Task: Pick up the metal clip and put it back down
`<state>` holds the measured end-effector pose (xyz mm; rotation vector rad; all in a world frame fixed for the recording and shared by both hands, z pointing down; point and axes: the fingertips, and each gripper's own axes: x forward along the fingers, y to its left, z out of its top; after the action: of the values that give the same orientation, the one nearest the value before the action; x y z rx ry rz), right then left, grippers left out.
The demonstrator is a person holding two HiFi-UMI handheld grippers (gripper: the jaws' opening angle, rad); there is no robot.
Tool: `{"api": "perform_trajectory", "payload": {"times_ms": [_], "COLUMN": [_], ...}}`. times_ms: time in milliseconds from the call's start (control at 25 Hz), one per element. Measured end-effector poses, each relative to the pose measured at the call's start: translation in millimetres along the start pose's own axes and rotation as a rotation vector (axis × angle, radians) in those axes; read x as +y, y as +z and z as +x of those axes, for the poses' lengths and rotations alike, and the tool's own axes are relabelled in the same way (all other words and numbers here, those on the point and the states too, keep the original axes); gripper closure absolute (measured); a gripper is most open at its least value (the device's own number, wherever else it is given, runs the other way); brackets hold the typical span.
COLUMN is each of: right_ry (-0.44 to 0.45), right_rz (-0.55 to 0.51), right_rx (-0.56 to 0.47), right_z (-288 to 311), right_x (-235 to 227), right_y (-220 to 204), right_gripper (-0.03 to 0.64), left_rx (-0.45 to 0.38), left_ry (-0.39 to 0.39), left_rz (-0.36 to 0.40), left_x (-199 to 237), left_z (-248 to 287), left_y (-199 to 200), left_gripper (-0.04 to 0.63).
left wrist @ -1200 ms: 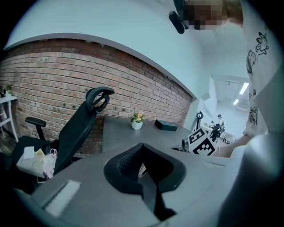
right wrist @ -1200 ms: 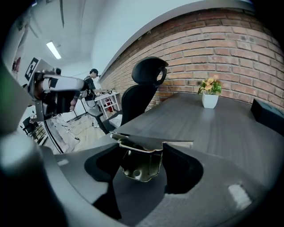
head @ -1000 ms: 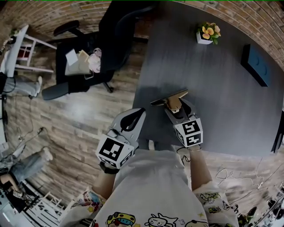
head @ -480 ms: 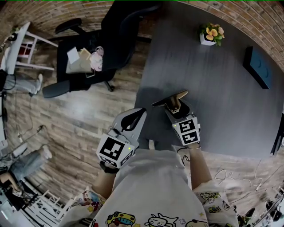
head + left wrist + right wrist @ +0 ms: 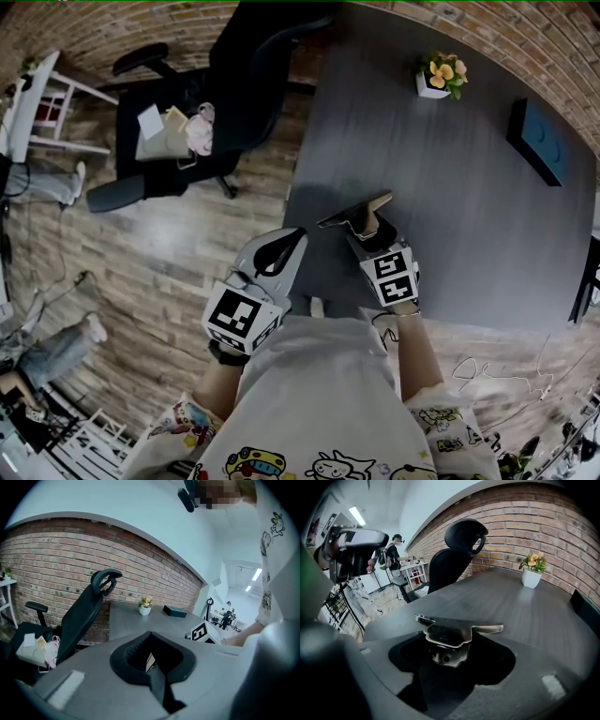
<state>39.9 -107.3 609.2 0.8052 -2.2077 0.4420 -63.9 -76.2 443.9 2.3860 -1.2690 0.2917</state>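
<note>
The right hand-held gripper (image 5: 367, 228) pinches the shiny silver metal clip (image 5: 354, 212) by its body over the dark grey desk (image 5: 450, 178), toward its 7 o'clock corner, while the left hand-held gripper (image 5: 289, 242), jaws pressed together, hangs at the clip's 8 o'clock.

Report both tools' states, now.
The left tool: closed, nothing in it.
The right tool: closed on the metal clip.
</note>
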Motion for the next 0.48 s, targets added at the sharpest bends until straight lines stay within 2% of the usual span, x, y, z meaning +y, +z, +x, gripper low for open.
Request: {"api": "perform_trajectory", "payload": {"times_ms": [240, 480], "right_ry": [-0.016, -0.033], "right_rz": [0.029, 0.066], "right_rx": [0.0, -0.085], "right_z": [-6.8, -32.3], "right_x": [-1.4, -5.4], "right_y": [1.1, 24.6], "right_gripper": [0.298, 0.288], "left_rx": [-0.013, -0.04], "left_ry": [0.0, -0.004], "left_rz": [0.01, 0.028], "left_x": [4.1, 6.2], "left_z": [-2.0, -2.7], "left_y": [5.7, 14.2], "left_gripper": [0.594, 0.594]}}
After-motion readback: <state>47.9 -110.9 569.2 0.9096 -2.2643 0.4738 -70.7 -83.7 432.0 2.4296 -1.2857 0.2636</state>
